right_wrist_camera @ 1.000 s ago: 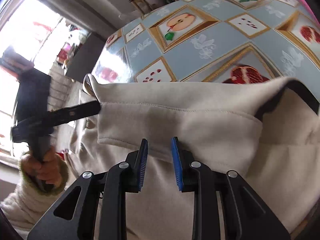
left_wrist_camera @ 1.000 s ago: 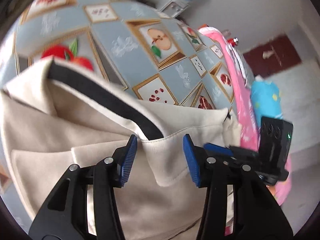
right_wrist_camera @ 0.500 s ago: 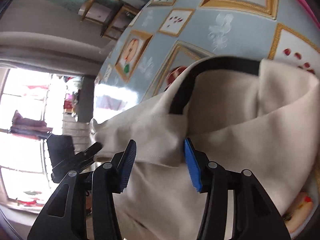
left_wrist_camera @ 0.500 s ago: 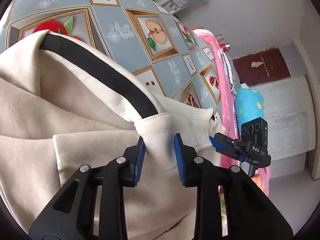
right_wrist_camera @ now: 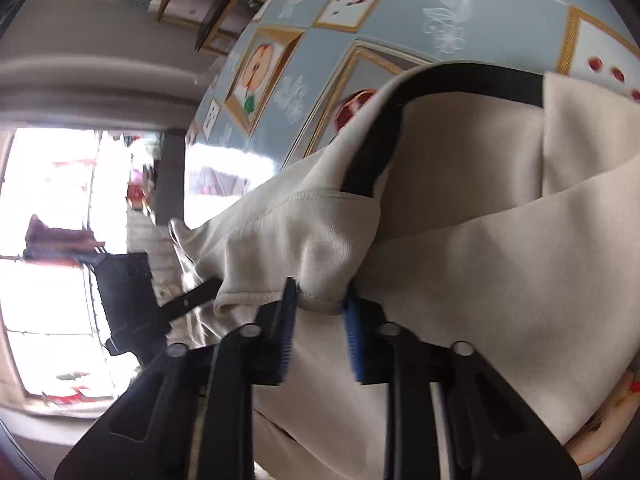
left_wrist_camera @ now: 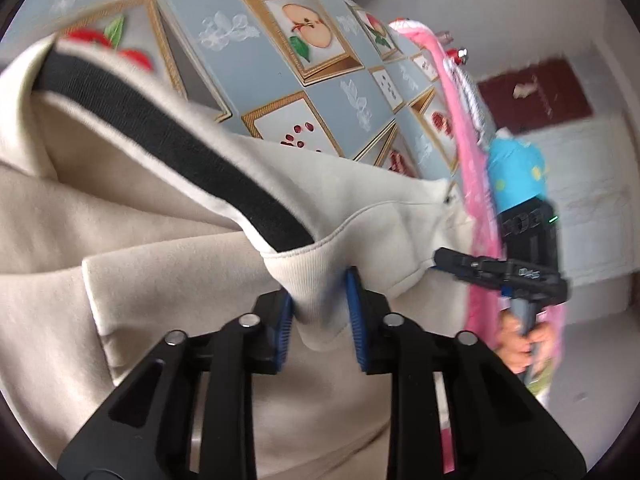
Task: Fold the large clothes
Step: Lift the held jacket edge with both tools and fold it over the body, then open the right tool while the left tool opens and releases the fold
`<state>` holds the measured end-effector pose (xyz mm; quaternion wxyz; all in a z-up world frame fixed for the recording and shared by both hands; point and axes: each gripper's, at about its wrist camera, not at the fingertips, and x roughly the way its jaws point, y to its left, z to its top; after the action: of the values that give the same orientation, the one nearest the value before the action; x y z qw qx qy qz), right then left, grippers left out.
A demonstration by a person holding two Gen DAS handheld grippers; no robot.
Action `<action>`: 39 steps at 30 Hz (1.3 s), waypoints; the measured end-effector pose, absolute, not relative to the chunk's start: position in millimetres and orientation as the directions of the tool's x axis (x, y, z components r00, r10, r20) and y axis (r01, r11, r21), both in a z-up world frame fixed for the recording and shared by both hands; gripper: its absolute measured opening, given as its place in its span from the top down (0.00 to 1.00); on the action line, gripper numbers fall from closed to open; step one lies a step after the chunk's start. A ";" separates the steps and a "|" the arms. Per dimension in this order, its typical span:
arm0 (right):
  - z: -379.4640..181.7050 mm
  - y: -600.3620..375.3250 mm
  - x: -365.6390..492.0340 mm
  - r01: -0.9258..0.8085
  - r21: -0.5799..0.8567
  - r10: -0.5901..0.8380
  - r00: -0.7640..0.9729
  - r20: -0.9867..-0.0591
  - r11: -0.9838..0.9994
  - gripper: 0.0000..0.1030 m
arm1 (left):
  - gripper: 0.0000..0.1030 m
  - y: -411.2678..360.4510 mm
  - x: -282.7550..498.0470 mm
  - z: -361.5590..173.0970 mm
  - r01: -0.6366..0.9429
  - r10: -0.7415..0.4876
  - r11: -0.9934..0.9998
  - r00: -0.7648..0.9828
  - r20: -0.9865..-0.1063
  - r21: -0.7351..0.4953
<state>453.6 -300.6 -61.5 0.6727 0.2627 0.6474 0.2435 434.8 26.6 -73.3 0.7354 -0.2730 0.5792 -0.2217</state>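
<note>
A cream garment [left_wrist_camera: 160, 240] with a black band [left_wrist_camera: 172, 140] lies on the fruit-patterned blue tablecloth [left_wrist_camera: 248, 80]. My left gripper [left_wrist_camera: 320, 304] has a bunched fold of cream fabric just below the band between its blue pads, and the jaws are closing on it. In the right wrist view, my right gripper [right_wrist_camera: 320, 300] pinches a stitched hem of the same garment [right_wrist_camera: 480, 260], its jaws closing too. The black band [right_wrist_camera: 460, 80] curves above it. Each gripper shows in the other's view: the right gripper [left_wrist_camera: 440, 258] at the garment's right edge, the left gripper [right_wrist_camera: 212, 286] at its left.
A pink cloth [left_wrist_camera: 468, 160] and a blue object [left_wrist_camera: 516, 176] sit past the table's right edge. A hand [left_wrist_camera: 516, 348] holds the right gripper's handle. A bright window [right_wrist_camera: 52, 240] and a wooden shelf [right_wrist_camera: 208, 12] lie beyond the tablecloth [right_wrist_camera: 400, 20].
Both pairs of jaws have narrowed onto cream fabric: the left steadily from wide apart, the right after standing wide half a second ago. The right view rolled and shifted along the garment.
</note>
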 end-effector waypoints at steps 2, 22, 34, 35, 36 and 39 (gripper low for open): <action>-58.0 -294.0 450.4 -0.042 0.635 0.636 0.027 -0.771 0.771 0.85 | 0.87 17.9 433.7 -66.3 0.081 -0.563 0.823 0.248 -0.788 -0.562; -47.7 -249.3 468.8 -0.357 0.256 0.351 0.234 -0.907 0.898 0.87 | 0.89 -31.6 448.9 -51.2 0.376 -0.153 0.926 0.447 -0.881 0.030; 20.7 -286.2 441.5 -0.169 0.280 0.326 0.453 -0.830 0.945 0.51 | 0.87 -33.8 445.6 -52.3 0.398 -0.157 0.916 0.461 -0.873 0.045; 24.4 -276.6 441.6 -0.190 0.291 0.347 0.455 -0.820 0.938 0.51 | 0.87 -33.8 445.6 -52.3 0.398 -0.157 0.916 0.461 -0.873 0.045; 27.1 -260.5 444.2 -0.232 0.306 0.381 0.450 -0.808 0.923 0.51 | 0.87 -33.5 445.6 -52.2 0.398 -0.158 0.917 0.461 -0.873 0.044; 20.3 -211.2 451.3 -0.333 0.315 0.437 0.409 -0.801 0.889 0.63 | 0.87 -33.3 445.8 -52.1 0.396 -0.159 0.917 0.459 -0.874 0.041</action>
<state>451.3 -211.2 20.3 0.8377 0.0531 0.4925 0.2298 445.8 -33.3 -52.1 0.8458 0.1199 0.4933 -0.1641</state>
